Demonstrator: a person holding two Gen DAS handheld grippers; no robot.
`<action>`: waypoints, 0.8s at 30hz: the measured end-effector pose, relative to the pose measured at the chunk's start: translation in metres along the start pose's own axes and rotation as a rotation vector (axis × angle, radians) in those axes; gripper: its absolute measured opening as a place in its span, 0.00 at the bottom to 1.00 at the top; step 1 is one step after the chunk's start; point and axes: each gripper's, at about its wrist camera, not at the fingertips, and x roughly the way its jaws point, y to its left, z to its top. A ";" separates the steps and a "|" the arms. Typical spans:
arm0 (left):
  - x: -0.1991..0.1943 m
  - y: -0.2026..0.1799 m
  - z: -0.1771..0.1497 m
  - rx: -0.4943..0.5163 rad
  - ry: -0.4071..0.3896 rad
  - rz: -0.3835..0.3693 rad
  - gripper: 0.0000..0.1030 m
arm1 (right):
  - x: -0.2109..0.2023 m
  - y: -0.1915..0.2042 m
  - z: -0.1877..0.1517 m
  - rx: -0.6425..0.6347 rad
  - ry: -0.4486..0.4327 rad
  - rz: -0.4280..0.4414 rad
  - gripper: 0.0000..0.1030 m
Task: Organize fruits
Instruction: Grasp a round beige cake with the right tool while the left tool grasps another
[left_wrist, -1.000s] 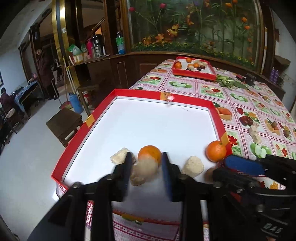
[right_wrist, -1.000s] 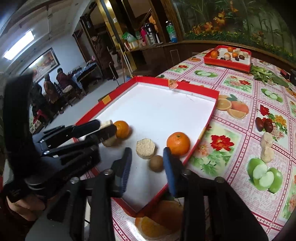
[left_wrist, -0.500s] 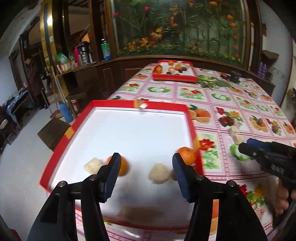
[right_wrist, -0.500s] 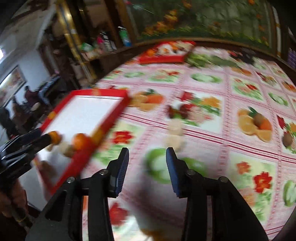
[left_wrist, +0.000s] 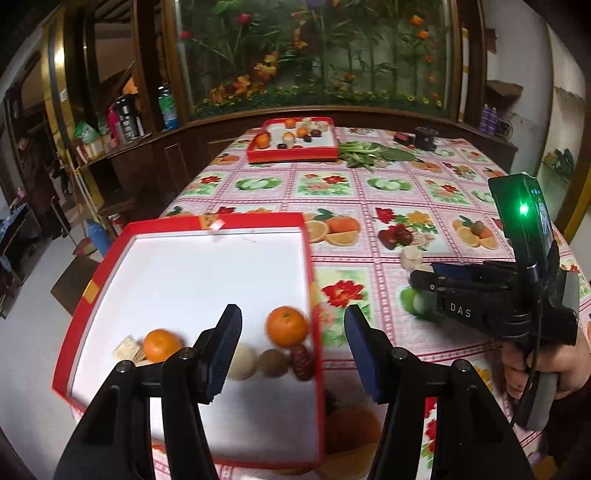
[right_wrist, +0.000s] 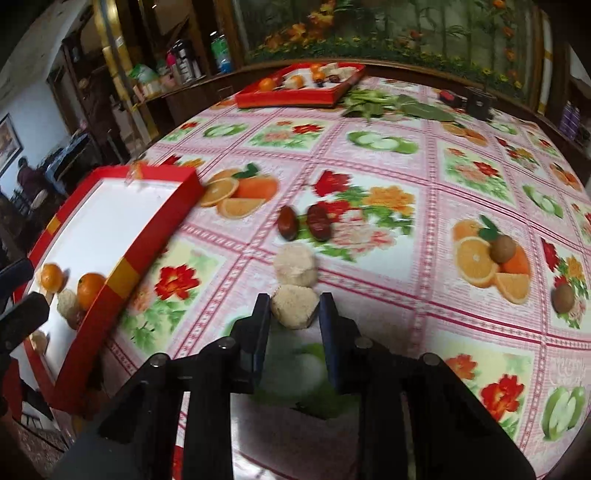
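**Right gripper straddles a rice cake on the tablecloth; left gripper spread wide over the red tray**

The right gripper (right_wrist: 294, 310) sits low in the centre of its view, its jaws narrow and set on either side of a pale round rice cake (right_wrist: 294, 305) lying on the fruit-print tablecloth (right_wrist: 424, 173). Whether the pads actually press the cake cannot be told. A second rice cake (right_wrist: 295, 265) lies just beyond, touching or nearly touching the first, and two red dates (right_wrist: 305, 222) rest side by side a little farther up the frame.

The left gripper (left_wrist: 293, 349) is spread wide and holds nothing, poised above the lower right part of a red tray with a white floor (left_wrist: 221, 269). Along the tray's near edge lie two oranges (left_wrist: 287, 326), a pale rice cake (left_wrist: 242, 362), a kiwi (left_wrist: 273, 363), a red date (left_wrist: 301, 362) and a cracker-like piece (left_wrist: 127, 348) at the lower left. At the top centre of both views, a second red tray (left_wrist: 291, 155) holds more fruit.
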 end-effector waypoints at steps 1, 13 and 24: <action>0.003 -0.006 0.004 0.017 0.001 -0.005 0.56 | -0.003 -0.006 0.000 0.010 -0.009 0.006 0.28; 0.078 -0.084 0.040 0.076 0.135 -0.118 0.56 | -0.034 -0.094 -0.002 0.265 -0.105 0.027 0.28; 0.120 -0.117 0.045 0.079 0.200 -0.159 0.25 | -0.038 -0.094 -0.001 0.279 -0.121 0.074 0.28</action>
